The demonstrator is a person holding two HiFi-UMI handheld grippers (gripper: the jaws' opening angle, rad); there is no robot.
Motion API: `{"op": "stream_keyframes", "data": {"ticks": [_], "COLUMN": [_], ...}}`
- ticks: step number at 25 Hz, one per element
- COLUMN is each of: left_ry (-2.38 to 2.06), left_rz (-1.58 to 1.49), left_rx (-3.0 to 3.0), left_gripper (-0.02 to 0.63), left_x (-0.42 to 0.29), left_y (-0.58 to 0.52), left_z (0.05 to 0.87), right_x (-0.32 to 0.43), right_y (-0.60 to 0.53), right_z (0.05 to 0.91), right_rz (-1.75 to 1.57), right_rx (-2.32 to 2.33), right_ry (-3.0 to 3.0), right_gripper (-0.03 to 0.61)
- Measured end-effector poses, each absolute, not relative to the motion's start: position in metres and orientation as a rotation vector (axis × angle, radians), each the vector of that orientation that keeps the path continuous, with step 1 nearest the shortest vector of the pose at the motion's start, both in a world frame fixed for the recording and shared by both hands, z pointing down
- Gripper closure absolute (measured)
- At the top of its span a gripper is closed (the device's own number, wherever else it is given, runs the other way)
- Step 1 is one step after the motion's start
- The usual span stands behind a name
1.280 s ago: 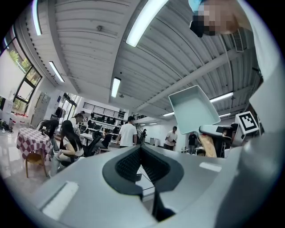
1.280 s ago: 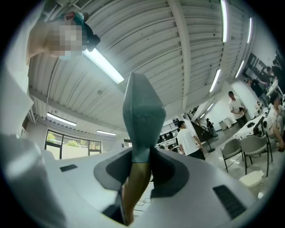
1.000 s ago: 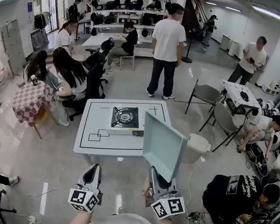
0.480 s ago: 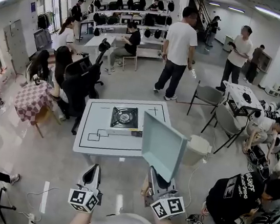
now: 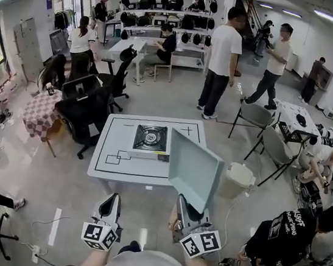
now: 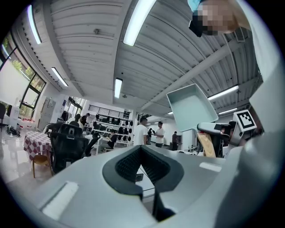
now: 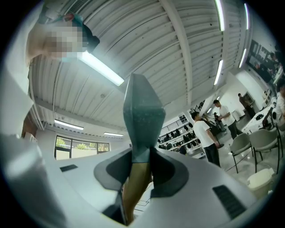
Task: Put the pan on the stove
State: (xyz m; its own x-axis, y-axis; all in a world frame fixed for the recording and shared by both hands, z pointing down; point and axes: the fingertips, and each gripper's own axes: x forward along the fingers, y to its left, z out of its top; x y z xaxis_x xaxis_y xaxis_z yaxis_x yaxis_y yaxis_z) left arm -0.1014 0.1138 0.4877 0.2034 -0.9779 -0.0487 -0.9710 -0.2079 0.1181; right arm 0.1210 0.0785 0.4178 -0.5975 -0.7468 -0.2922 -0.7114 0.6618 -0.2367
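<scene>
A square pale-teal pan (image 5: 193,171) stands upright in the air, just short of the near right corner of the white table (image 5: 116,138). My right gripper (image 5: 188,215) is shut on its wooden handle (image 7: 136,182), and the pan's body (image 7: 141,111) rises edge-on from the jaws. The portable gas stove (image 5: 150,138) sits on the table's middle, beyond the pan and to its left. My left gripper (image 5: 110,204) hangs beside the right one, shut, with nothing in it. From the left gripper view the pan (image 6: 190,107) shows up high at the right.
Black office chairs (image 5: 83,114) crowd the table's left side. A white bin (image 5: 238,176) stands by its right edge, with grey folding chairs (image 5: 275,147) behind it. People sit on the floor at the right; others walk at the back. Cables (image 5: 231,264) lie near my feet.
Both grippers and the pan hold the same place in the view. People in the background have walked to the right, and the black chairs now show closer to the table's left side.
</scene>
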Motion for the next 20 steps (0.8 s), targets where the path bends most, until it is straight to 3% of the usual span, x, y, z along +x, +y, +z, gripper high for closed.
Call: {"op": "stream_keyframes", "data": {"ticks": [11, 20], "left_ry": [-1.923, -1.871], "left_rz": [-0.171, -0.149], "left_rx": [2.392, 2.437], "left_gripper": [0.604, 0.604], "left_x": [-0.129, -0.196], "left_y": [0.027, -0.105], "left_z": [0.502, 0.506], "right_x": [0.091, 0.024], "right_y": [-0.005, -0.128], "right_z": [0.432, 0.437], "right_rz": [-0.149, -0.178], "right_rx": [-1.151, -1.200], "right_ry": [2.538, 2.516], "right_gripper": [0.463, 0.463]}}
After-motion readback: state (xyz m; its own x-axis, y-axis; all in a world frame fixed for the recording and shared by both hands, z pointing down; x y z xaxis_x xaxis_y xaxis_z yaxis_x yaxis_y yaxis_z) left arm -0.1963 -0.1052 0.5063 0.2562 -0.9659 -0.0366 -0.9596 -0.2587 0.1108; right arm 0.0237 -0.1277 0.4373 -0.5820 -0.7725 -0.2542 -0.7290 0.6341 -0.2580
